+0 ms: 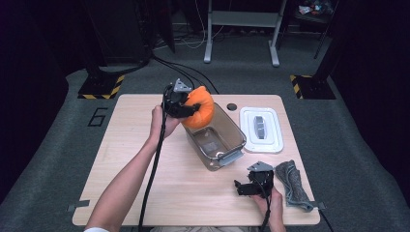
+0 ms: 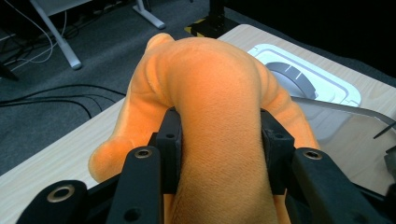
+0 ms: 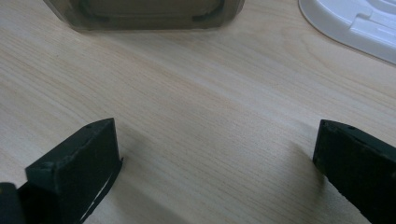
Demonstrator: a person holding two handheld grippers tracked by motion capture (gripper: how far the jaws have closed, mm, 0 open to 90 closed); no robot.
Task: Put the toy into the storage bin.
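Pale wood tabletop. Left hand-held gripper pinching orange plush, held above clear bin's far end, bin directly below. Right hand-held gripper spread, idle.

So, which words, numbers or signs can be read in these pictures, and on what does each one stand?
"6": large dark numeral on the grey carpet floor, left of the light wooden table.
The white plastic lid and the clear plastic container show no readable text.
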